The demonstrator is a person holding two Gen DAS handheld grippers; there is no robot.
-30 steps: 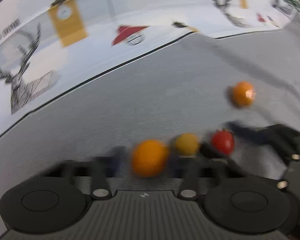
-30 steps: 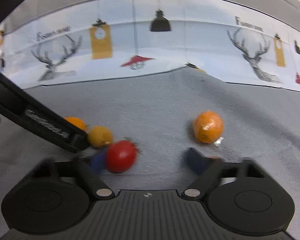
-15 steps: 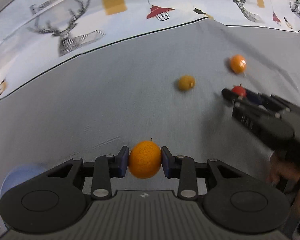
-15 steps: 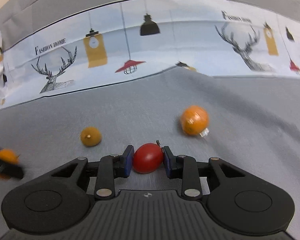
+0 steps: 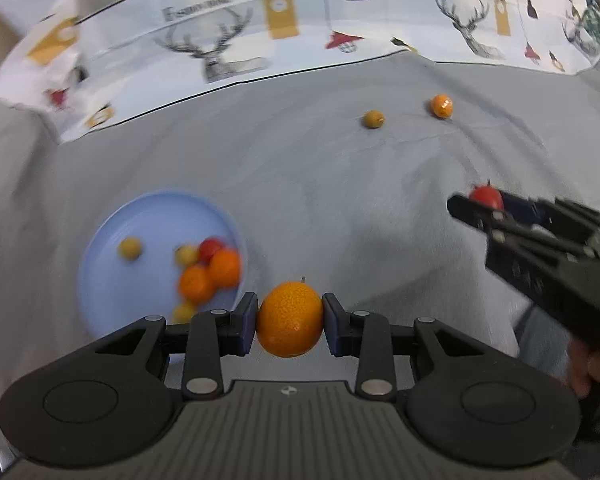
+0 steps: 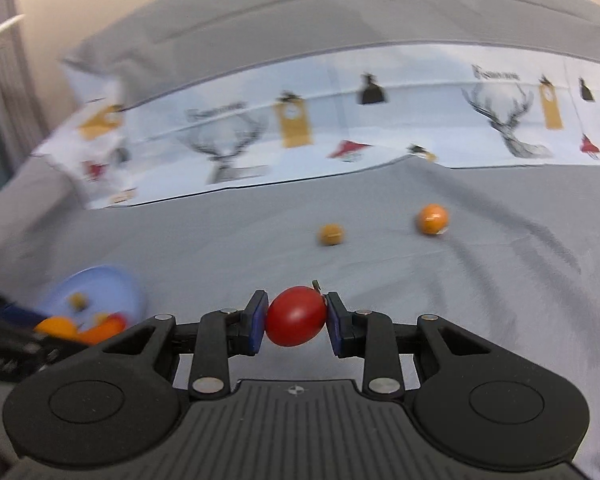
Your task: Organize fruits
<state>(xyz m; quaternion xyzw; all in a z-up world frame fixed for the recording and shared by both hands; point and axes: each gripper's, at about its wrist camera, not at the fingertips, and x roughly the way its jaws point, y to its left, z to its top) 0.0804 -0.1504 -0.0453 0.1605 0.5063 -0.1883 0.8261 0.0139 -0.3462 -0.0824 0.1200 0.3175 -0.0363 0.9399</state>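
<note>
My left gripper (image 5: 290, 322) is shut on an orange mandarin (image 5: 290, 319), held above the grey cloth just right of a light blue plate (image 5: 112, 236). The plate holds several small fruits, orange, yellow and red (image 5: 210, 270). My right gripper (image 6: 296, 316) is shut on a red cherry tomato (image 6: 296, 316); it shows at the right of the left wrist view (image 5: 485, 198). A small yellow-orange fruit (image 5: 373, 119) and an orange mandarin (image 5: 441, 105) lie far off on the cloth; they also show in the right wrist view (image 6: 330, 234) (image 6: 431, 219).
A grey cloth (image 5: 319, 184) covers the surface. A white printed cloth with deer and lamps (image 5: 260, 40) runs along the back. The blue plate shows at the left of the right wrist view (image 6: 100, 284), behind my left gripper's body.
Both grippers closed on their fruits, lifted and pulled back leftward. The blue plate has come into view. The two loose fruits now lie farther away.
</note>
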